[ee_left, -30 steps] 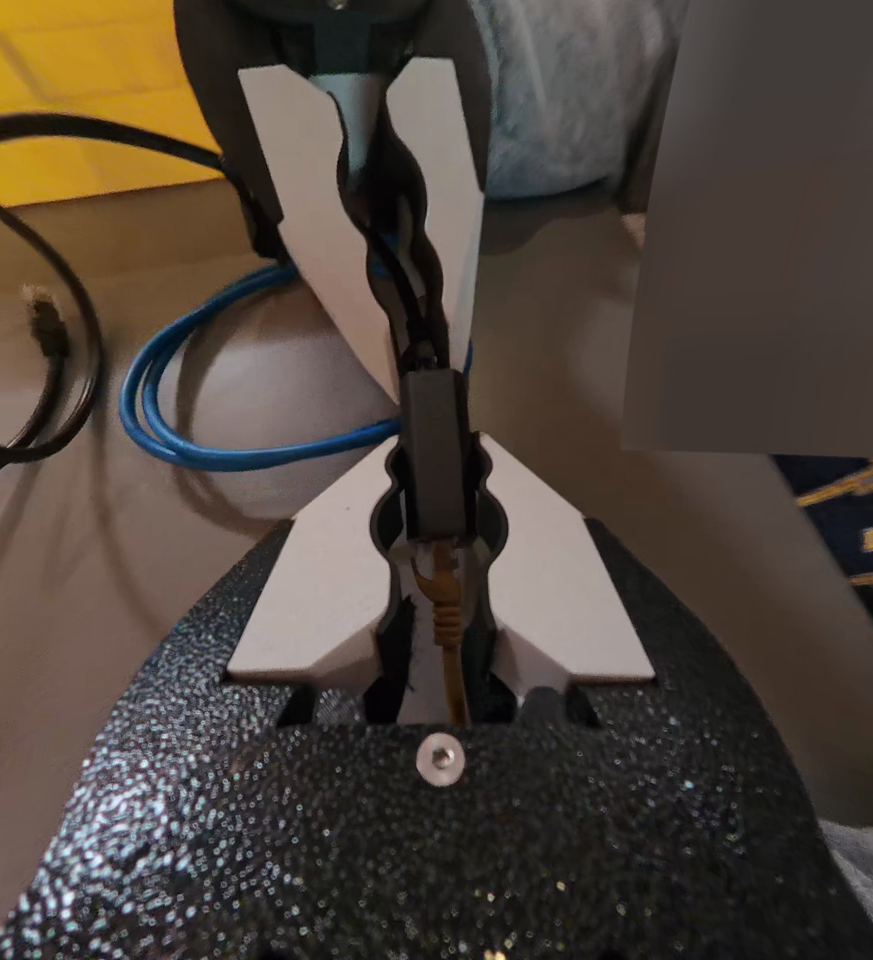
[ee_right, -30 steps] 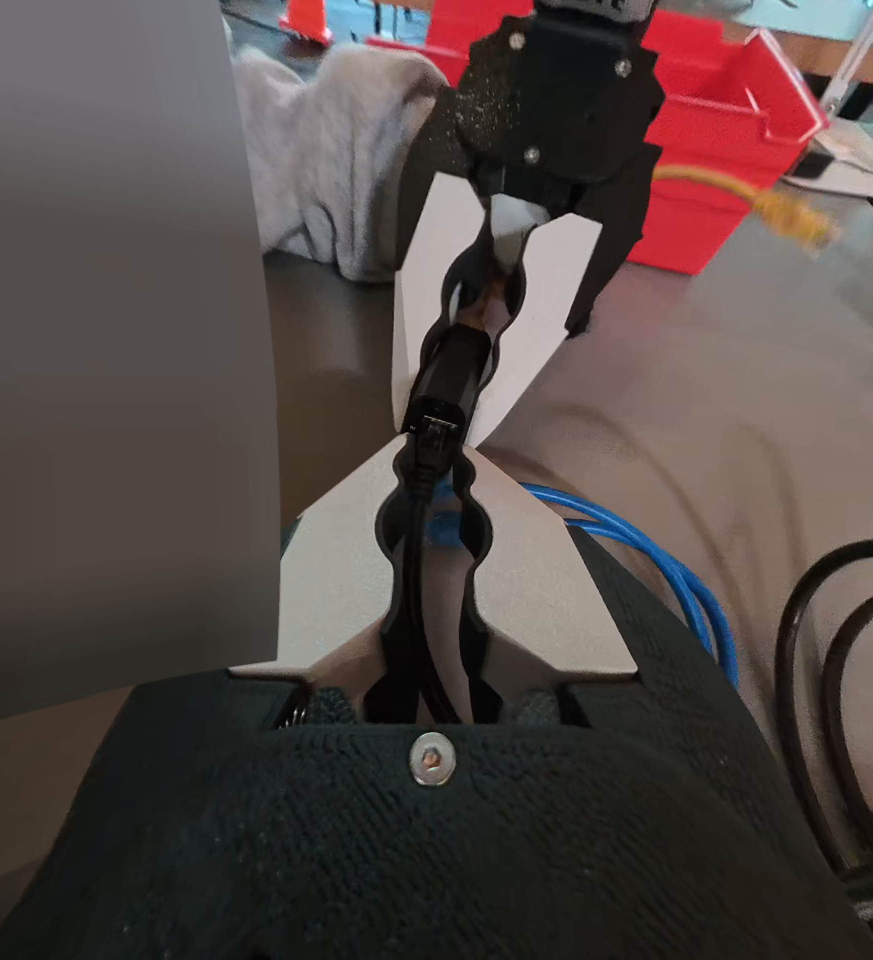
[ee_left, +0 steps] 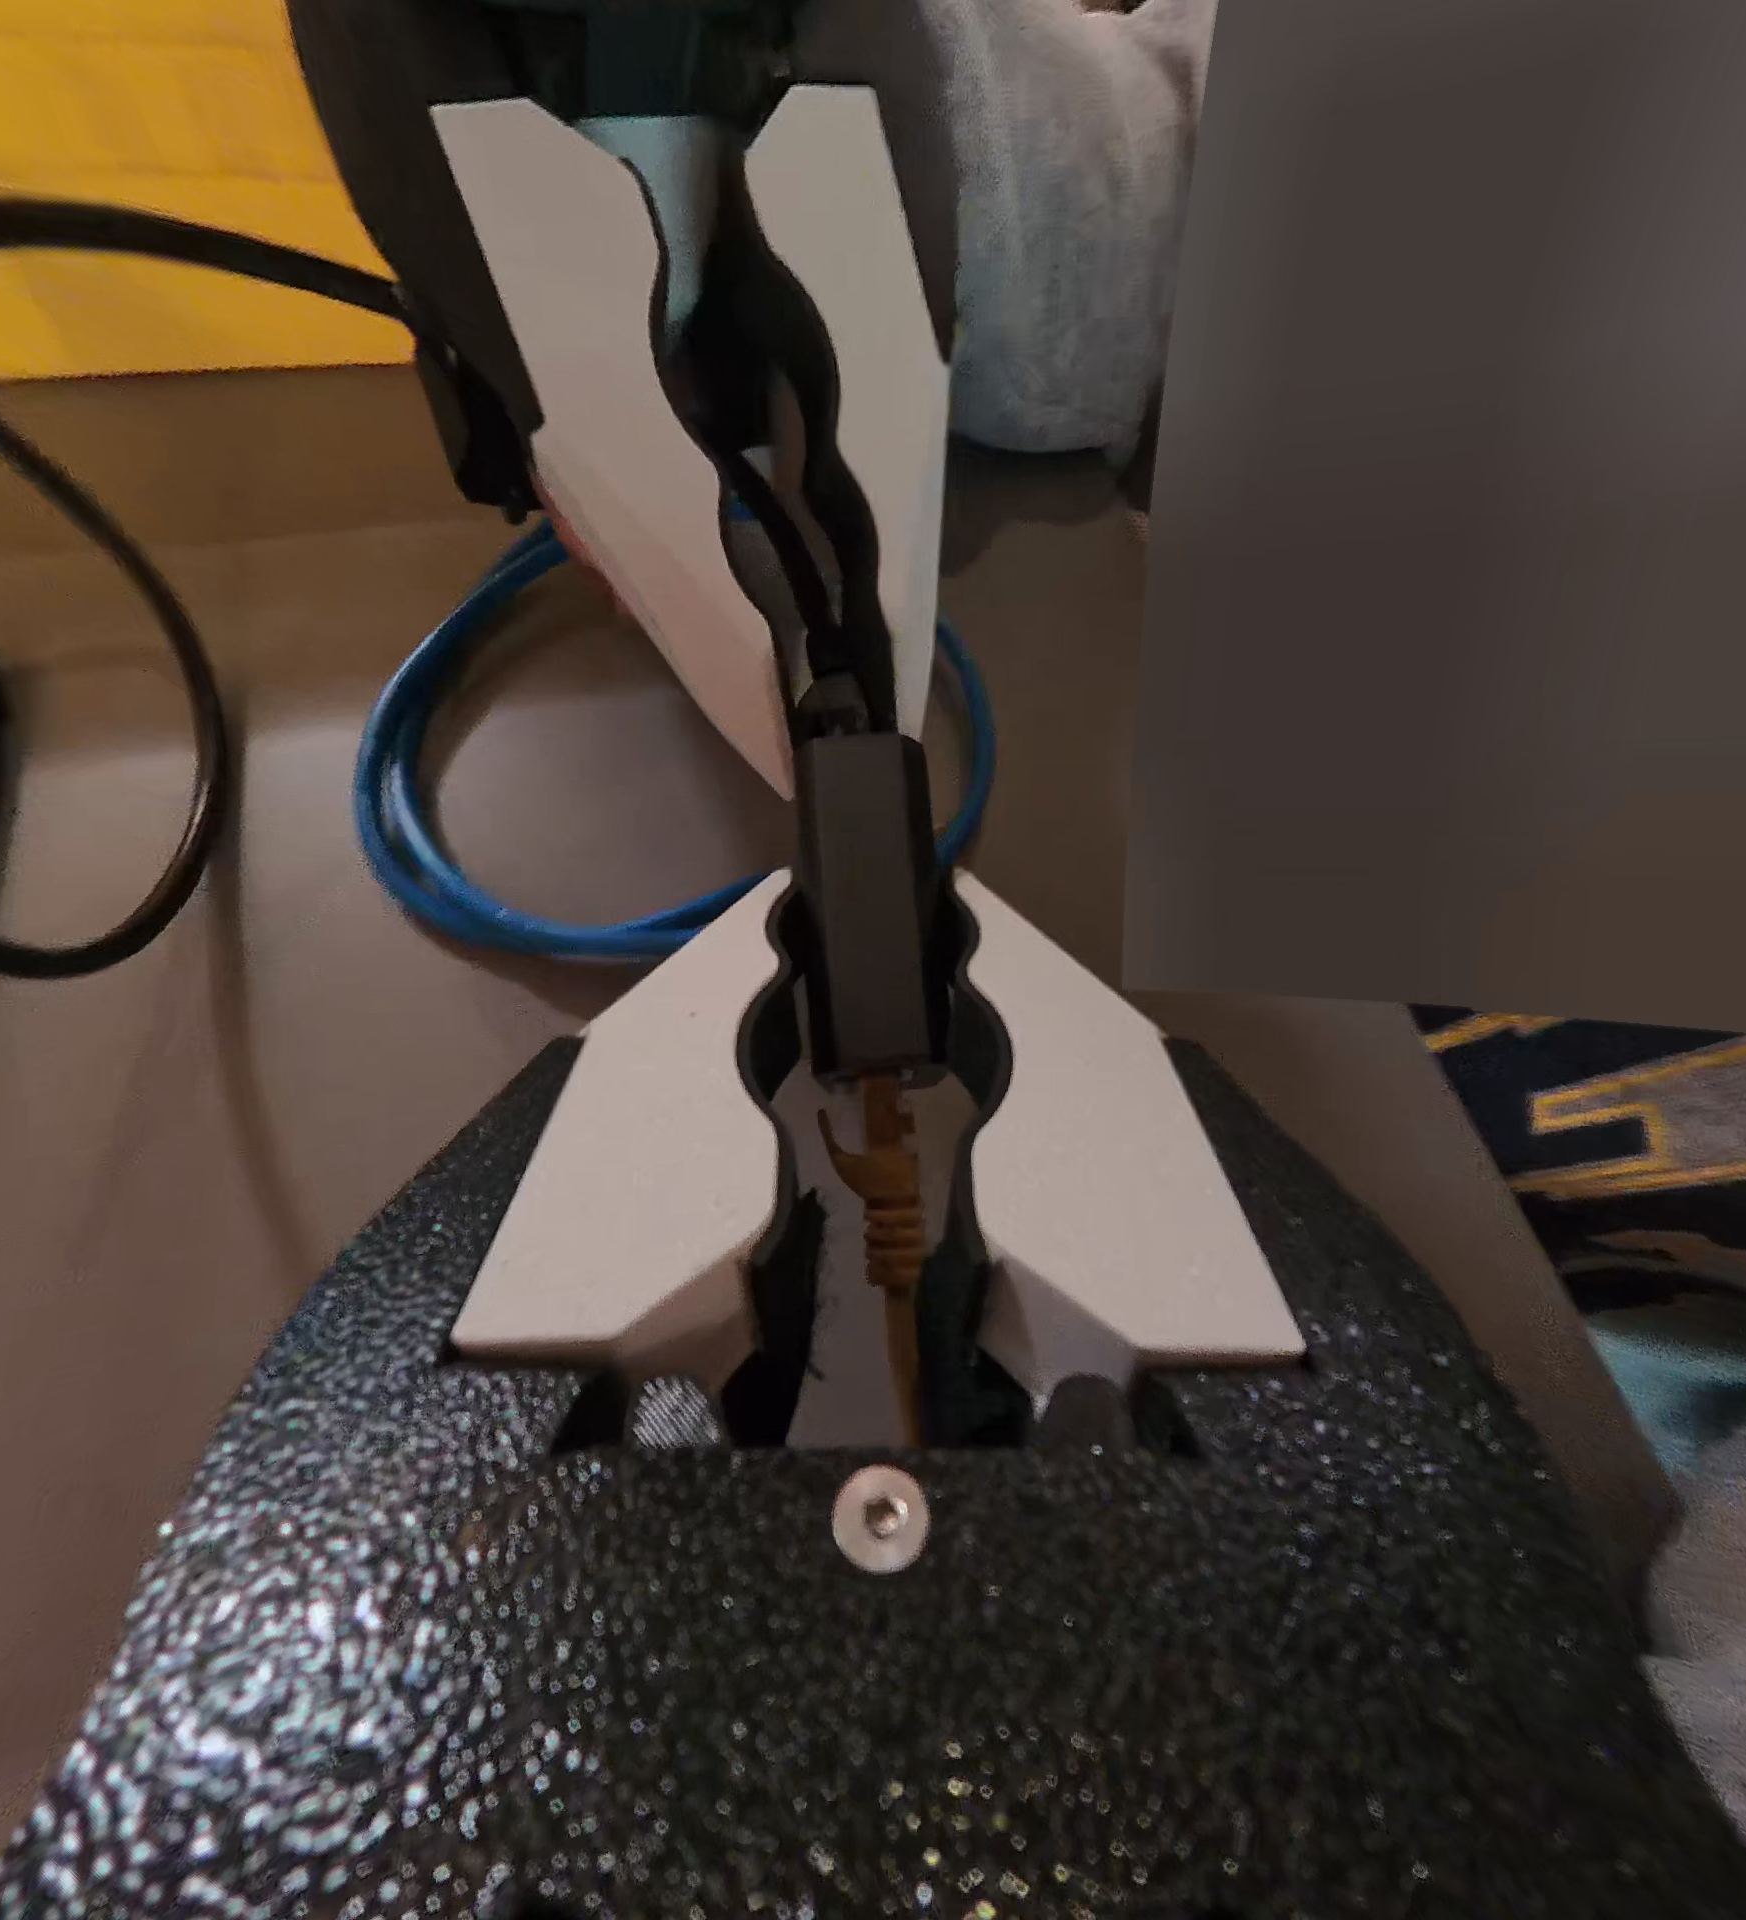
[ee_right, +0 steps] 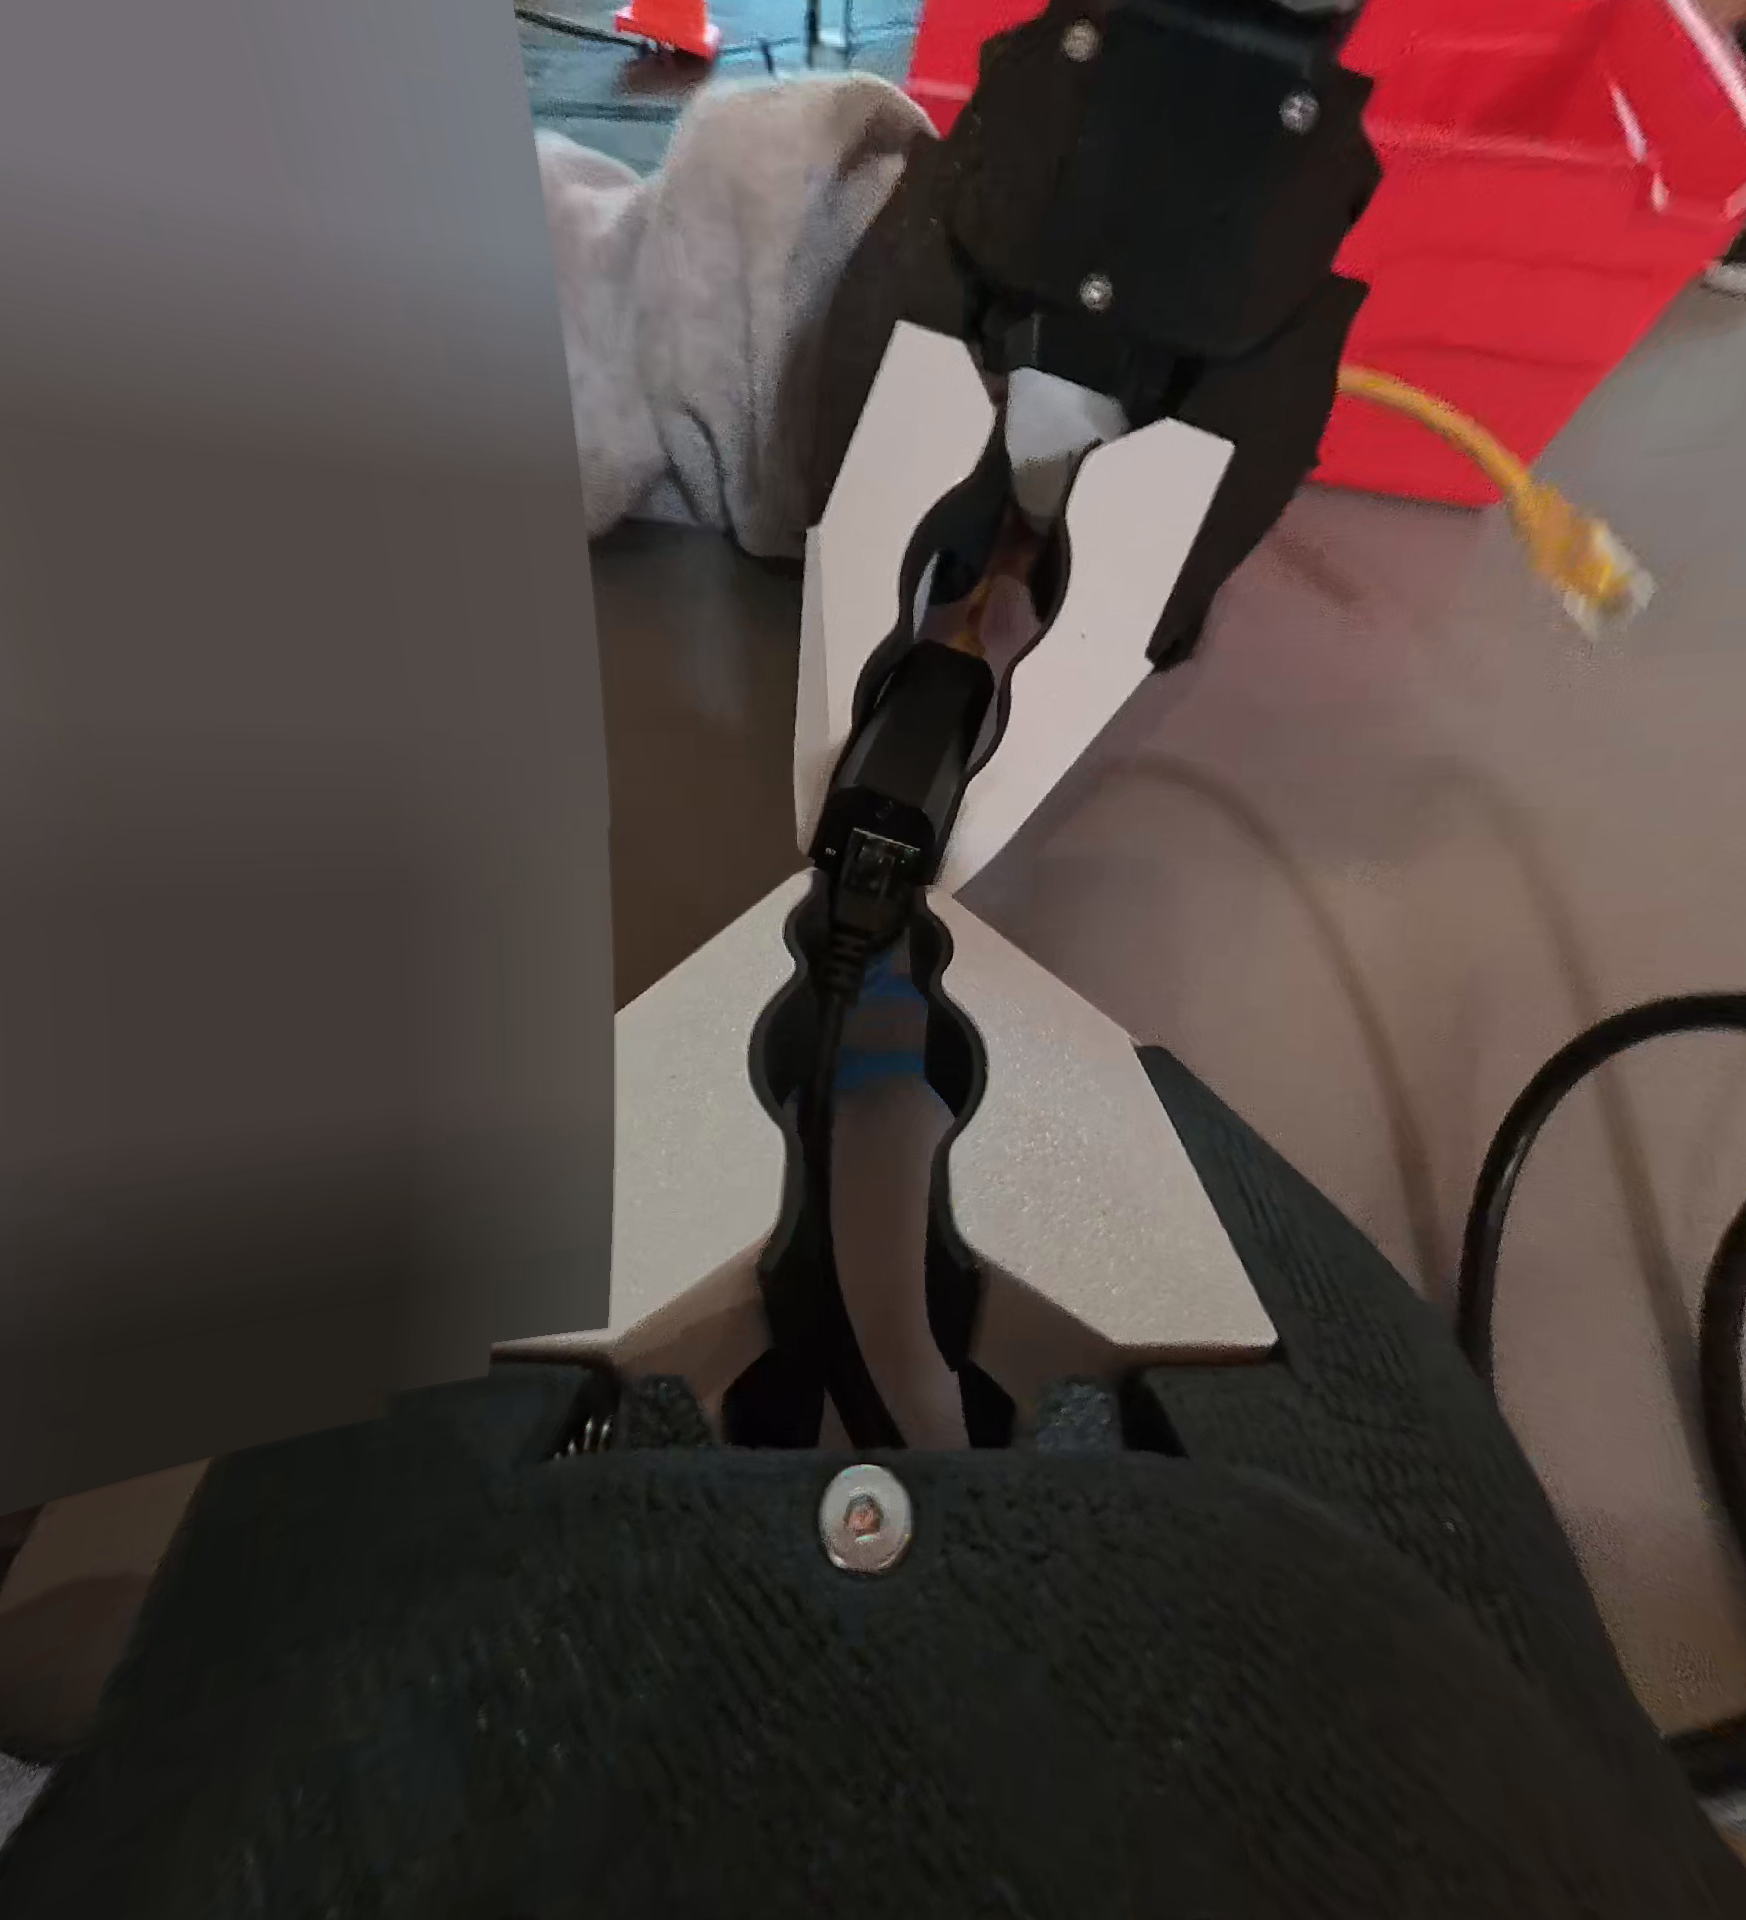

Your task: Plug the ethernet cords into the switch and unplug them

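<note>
The small black switch [ee_left: 874, 914] was a slim block, clamped by the left gripper [ee_left: 874, 935]; the right gripper [ee_right: 864, 925] pinched its black cord [ee_right: 827, 1039]. Bare table [ee_left: 173, 1195] lay at nine o'clock.

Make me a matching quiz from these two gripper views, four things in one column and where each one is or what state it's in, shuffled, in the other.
Things:
1. black coupler
2. blue cable
3. yellow plug
4. black cable plug

States:
A. coiled flat on the table
B. loose in the air, in front of the red bin
C. clamped between the left gripper fingers
D. seated in the coupler's end, at the right gripper tips

Pairs: 1-C, 2-A, 3-B, 4-D
</note>
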A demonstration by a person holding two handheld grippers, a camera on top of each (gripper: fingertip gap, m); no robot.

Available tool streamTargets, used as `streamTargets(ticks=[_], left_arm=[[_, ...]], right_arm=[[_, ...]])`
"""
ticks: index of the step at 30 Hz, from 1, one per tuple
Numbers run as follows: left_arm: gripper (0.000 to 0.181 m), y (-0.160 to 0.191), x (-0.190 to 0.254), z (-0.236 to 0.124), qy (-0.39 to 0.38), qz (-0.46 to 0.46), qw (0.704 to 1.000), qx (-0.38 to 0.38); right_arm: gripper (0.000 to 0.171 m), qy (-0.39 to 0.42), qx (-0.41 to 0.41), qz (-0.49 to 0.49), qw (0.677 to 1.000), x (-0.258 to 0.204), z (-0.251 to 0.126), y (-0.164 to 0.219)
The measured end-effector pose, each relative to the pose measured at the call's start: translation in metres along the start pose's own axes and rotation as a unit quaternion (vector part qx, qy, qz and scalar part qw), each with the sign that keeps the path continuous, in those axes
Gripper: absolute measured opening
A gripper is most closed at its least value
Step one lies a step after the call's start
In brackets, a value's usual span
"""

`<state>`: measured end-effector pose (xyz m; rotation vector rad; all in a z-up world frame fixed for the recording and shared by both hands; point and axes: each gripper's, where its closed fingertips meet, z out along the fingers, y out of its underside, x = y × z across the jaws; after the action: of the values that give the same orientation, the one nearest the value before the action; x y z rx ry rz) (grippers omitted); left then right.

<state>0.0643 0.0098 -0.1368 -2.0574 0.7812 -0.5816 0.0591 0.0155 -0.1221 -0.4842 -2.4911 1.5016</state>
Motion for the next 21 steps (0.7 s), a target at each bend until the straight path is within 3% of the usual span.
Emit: streamTargets(ticks=[1, 7, 12, 21], left_arm=[[0.023, 0.005, -0.005, 0.002, -0.002, -0.010, 1.000, 0.000], [0.022, 0.016, -0.020, 0.005, -0.021, -0.011, 1.000, 0.002], [0.022, 0.018, -0.027, 0.002, -0.046, 0.003, 0.999, 0.000], [0.022, 0.016, -0.031, -0.002, -0.064, 0.016, 0.998, 0.002]], right_arm=[[0.015, 0.002, -0.008, 0.016, 1.000, 0.004, 0.003, 0.005], [0.029, 0.045, -0.016, 0.050, 0.998, 0.023, 0.005, 0.014], [0.017, 0.047, -0.018, 0.059, 0.997, 0.024, 0.002, 0.015], [0.014, 0.069, -0.008, 0.044, 0.997, 0.027, 0.002, 0.012]])
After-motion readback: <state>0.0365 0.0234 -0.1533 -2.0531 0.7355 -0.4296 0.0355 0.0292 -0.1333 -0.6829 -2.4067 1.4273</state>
